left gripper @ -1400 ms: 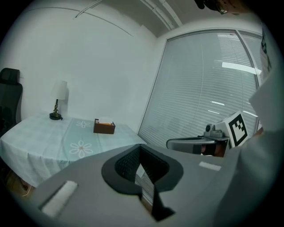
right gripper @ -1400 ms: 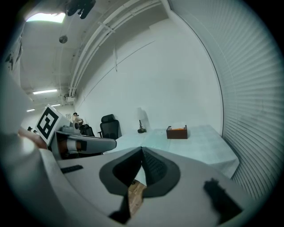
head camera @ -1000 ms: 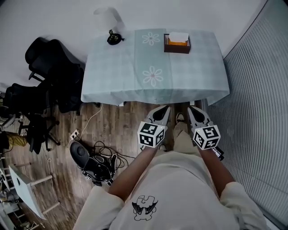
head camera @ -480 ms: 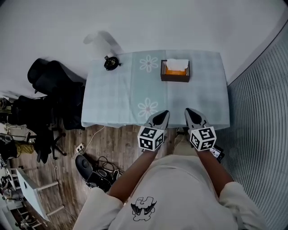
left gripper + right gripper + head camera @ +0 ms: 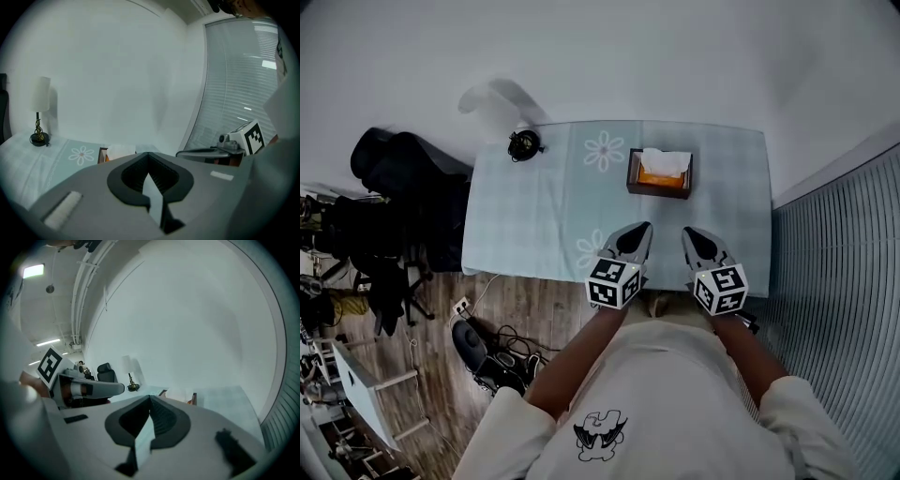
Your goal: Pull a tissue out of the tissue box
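The brown tissue box [image 5: 659, 175] stands on the far half of the table [image 5: 534, 225], with a white tissue [image 5: 667, 160] sticking up from its top. My left gripper [image 5: 642, 227] and right gripper [image 5: 687, 232] hover side by side over the table's near edge, short of the box. Both are shut with nothing between the jaws. In the left gripper view the box [image 5: 102, 155] and its tissue [image 5: 121, 150] peek over the shut left gripper [image 5: 148, 153]. The right gripper view has the box [image 5: 192, 400] just beyond the shut right gripper [image 5: 150, 396].
A pale blue checked cloth with daisy prints covers the table. A small lamp [image 5: 523, 144] stands at its far left corner. Dark office chairs [image 5: 394, 187] and floor cables [image 5: 492, 361] lie to the left. White wall behind, ribbed blinds [image 5: 844, 281] on the right.
The person has walked up to the table. Both grippers have moved forward from above the floor to above the table's near edge, still shut.
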Demonstrator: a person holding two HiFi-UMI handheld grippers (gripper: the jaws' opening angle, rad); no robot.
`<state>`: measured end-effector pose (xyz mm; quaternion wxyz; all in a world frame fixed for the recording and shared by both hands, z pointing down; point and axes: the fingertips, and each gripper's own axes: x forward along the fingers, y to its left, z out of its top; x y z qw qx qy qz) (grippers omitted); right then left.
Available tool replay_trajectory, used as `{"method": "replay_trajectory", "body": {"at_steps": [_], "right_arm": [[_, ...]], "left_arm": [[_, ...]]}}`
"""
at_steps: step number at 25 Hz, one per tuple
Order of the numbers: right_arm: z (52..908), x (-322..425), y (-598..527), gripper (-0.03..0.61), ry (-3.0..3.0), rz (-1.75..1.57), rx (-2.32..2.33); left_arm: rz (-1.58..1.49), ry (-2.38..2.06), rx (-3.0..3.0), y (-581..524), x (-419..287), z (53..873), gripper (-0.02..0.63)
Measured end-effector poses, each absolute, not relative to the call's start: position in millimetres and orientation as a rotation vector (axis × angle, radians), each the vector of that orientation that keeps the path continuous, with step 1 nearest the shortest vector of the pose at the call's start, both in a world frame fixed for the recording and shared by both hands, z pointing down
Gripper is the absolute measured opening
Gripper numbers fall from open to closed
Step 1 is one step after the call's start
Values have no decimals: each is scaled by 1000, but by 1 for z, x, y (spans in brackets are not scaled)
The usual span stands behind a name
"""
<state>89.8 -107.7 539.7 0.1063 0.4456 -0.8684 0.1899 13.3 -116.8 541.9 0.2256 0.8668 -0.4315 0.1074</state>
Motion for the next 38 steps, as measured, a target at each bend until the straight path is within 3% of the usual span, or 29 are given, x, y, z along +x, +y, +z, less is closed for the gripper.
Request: {"method": "replay_trajectory", "body": {"at_steps": [22, 38], "right_arm": [[531, 104, -223, 14, -2430, 475, 1324], [616, 110, -299, 14, -2217, 522, 1184]], "left_arm": [[319, -1121, 2367, -219, 19, 540, 6], [472, -1095, 2240, -282, 34, 601, 6]]}}
